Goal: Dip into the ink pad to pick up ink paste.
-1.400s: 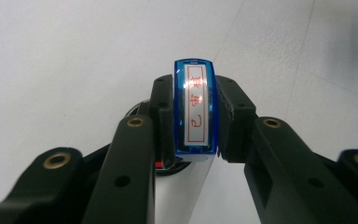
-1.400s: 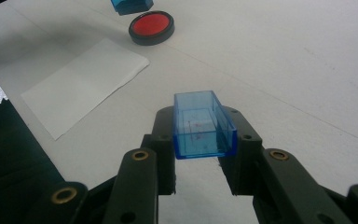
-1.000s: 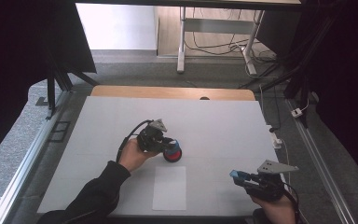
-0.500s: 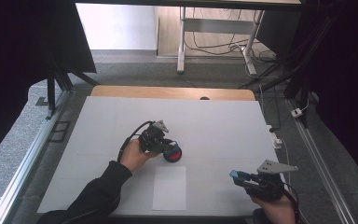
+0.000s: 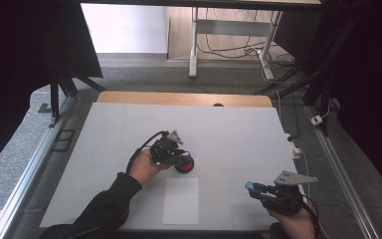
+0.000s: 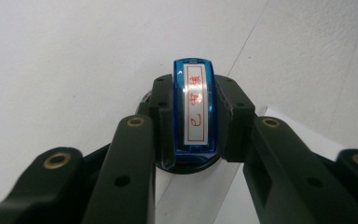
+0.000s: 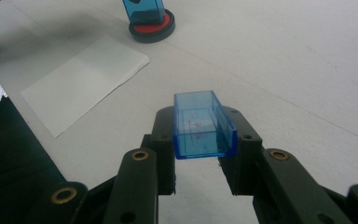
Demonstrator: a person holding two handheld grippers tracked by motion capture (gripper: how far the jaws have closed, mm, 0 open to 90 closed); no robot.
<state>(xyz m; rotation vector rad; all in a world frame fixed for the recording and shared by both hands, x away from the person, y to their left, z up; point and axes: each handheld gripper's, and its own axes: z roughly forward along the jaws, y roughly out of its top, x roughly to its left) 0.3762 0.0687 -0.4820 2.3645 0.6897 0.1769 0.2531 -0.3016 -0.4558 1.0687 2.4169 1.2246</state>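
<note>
Left gripper (image 5: 176, 158) was clamped on the blue stamp (image 6: 195, 112), pressing it into the red ink pad (image 5: 184, 165) mid-table; right gripper (image 5: 258, 189) gripped its blue cap (image 7: 200, 125) near right. Next, I'd guess: lift and stamp the paper (image 5: 180, 200).

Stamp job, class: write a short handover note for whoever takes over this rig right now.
Left claw: shut on the blue stamp, pressed onto the red ink pad.
Right claw: shut on the stamp's clear blue cap, held near the table's right front.
Done: cap is off, stamp on the pad.
Left: probably stamp the paper sheet, which looks blank, then recap.
</note>
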